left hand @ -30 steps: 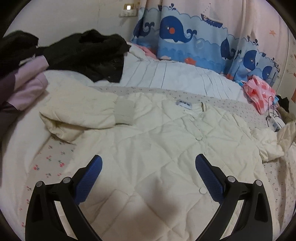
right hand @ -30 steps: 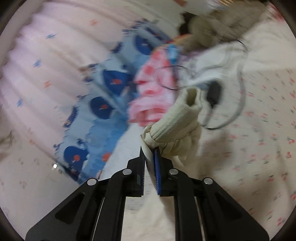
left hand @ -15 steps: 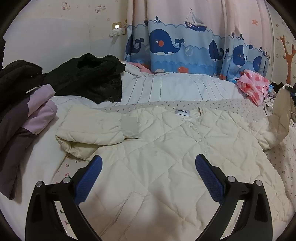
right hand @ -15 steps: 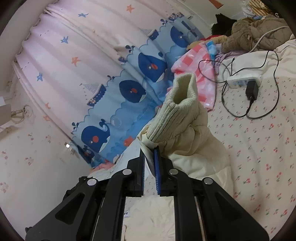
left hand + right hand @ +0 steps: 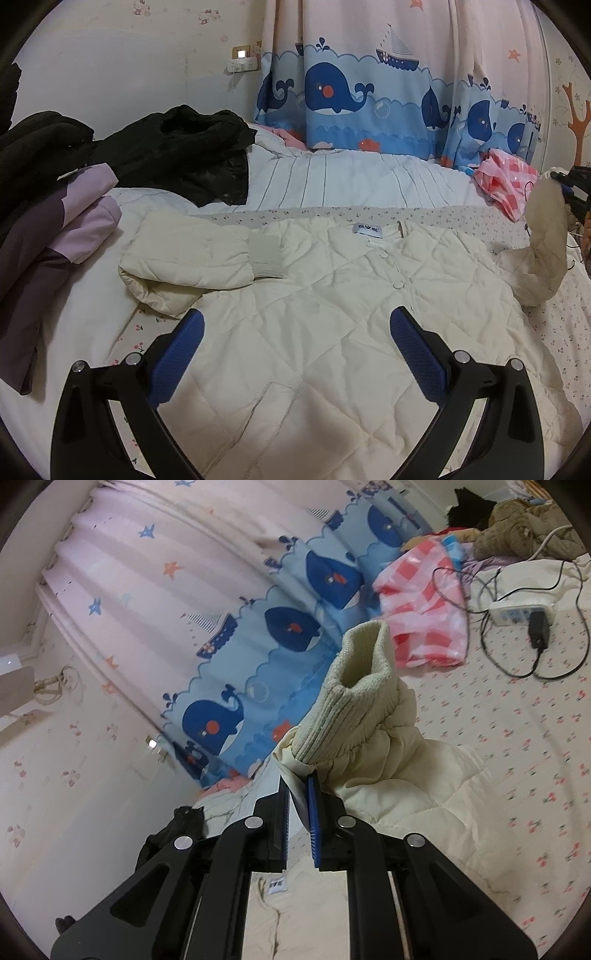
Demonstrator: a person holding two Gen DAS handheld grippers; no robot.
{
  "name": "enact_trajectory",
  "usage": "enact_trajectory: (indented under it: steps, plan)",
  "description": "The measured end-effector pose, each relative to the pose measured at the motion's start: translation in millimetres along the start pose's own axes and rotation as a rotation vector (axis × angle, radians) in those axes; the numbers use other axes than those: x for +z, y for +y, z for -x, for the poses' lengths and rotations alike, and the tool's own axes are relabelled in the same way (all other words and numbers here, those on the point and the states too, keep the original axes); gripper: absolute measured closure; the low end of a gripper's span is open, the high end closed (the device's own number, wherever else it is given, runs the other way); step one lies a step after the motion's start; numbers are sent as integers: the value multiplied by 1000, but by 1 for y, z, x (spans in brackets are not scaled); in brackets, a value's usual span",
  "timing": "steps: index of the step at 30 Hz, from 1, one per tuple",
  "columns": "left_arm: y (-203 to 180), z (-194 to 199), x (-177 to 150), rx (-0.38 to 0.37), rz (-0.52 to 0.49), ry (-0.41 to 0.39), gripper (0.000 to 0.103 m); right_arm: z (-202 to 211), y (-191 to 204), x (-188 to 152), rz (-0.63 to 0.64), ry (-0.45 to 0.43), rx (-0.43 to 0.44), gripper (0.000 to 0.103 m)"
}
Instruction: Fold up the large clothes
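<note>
Sleeve (image 5: pixel 364 716) pinched in right claw (image 5: pixel 297 794); jacket (image 5: pixel 332 314) beneath spread left claw (image 5: pixel 295 328)

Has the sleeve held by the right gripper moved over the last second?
Yes. The right gripper has lifted the sleeve off the bed, above the jacket body.

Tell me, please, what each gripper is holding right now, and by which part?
The right gripper is shut on the cream jacket, pinching its raised sleeve just below the ribbed cuff. The left gripper is open, holding nothing.
</note>
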State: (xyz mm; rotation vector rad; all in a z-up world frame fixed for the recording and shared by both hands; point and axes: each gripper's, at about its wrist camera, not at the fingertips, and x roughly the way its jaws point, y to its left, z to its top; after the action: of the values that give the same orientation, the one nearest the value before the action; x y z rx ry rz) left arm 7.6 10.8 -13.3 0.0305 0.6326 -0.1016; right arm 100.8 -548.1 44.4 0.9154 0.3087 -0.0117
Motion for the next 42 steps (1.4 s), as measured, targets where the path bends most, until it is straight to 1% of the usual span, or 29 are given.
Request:
enact_trajectory:
  steps: [6, 17, 21, 23, 25, 27, 31, 34, 37, 40, 42]
  plan:
    - [1, 2, 1, 1, 1, -8, 6, -18, 23, -22, 29, 47, 25, 94]
    - [0, 9, 1, 15, -26, -41, 6, -55, 48, -68, 49, 136, 58, 93]
    - [1, 6, 1, 13, -29, -28, 6, -71, 67, -91, 96, 173, 68, 93]
    - [6, 2, 0, -2, -16, -2, 6, -80, 80, -104, 127, 198, 74, 93]
    - [20, -3, 1, -25, 35, 38, 6, -89, 92, -119, 154, 223, 85, 93]
    - [34, -6, 1, -29, 91, 58, 6, -102, 109, -138, 190, 253, 102, 93]
    - [78, -12, 0, 3, 250, 92, 6, -123, 140, -174, 242, 309, 132, 94]
    - [104, -14, -3, 23, 336, 108, 6, -138, 161, -206, 279, 353, 152, 94]
    - [122, -13, -4, 34, 388, 108, 6, -147, 180, -237, 303, 389, 181, 94]
    - [129, -11, -5, 45, 404, 102, 6, -154, 202, -268, 354, 421, 198, 94]
    - [132, -11, -6, 40, 412, 107, 6, -158, 213, -283, 395, 446, 192, 94]
